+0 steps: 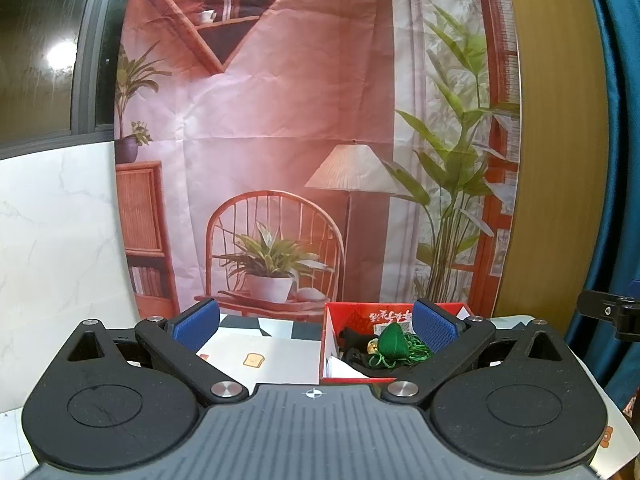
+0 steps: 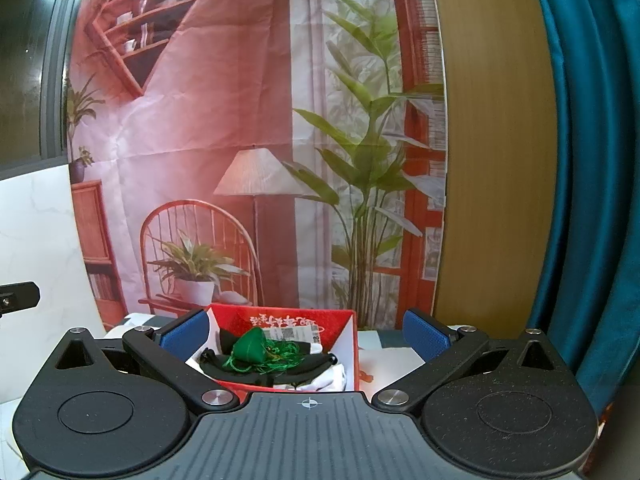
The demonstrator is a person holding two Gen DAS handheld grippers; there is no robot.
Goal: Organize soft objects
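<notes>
While we look along the left gripper (image 1: 316, 326), its two blue pads stand wide apart w/ nothing between them; the left pad (image 1: 197, 324) sits over a white card, the right pad (image 1: 434, 326) overlaps the near right part of a red box (image 1: 325, 344). Our right gripper (image 2: 305, 332) is likewise spread wide & empty, its left pad (image 2: 185, 334) covering the box's (image 2: 347, 344) left corner, its right pad (image 2: 424, 336) well clear of the box.

Inside the box lies a green pouch (image 1: 393, 342) (image 2: 250, 348) w/ green cord (image 2: 280, 356) tangled beside it, on top of dark fabric (image 2: 264, 370). A small gold bit (image 1: 372, 345) shows next to the pouch in the left view; we can't tell what it is. White fabric (image 2: 332, 376) pokes out below the dark piece, mostly hidden by the gripper body. Printed script on the box's far inner wall is too blurred to read.

A toast picture (image 1: 253, 360) marks the white card (image 1: 272, 356). Table pattern is mostly blocked by both gripper bodies. Behind everything hangs a printed backdrop (image 1: 280, 140) of a chair, lamp & plants; a teal curtain (image 2: 588, 160) is cut off at right. A black part (image 1: 610, 314) juts in at the left view's right edge, cut off by the frame.
</notes>
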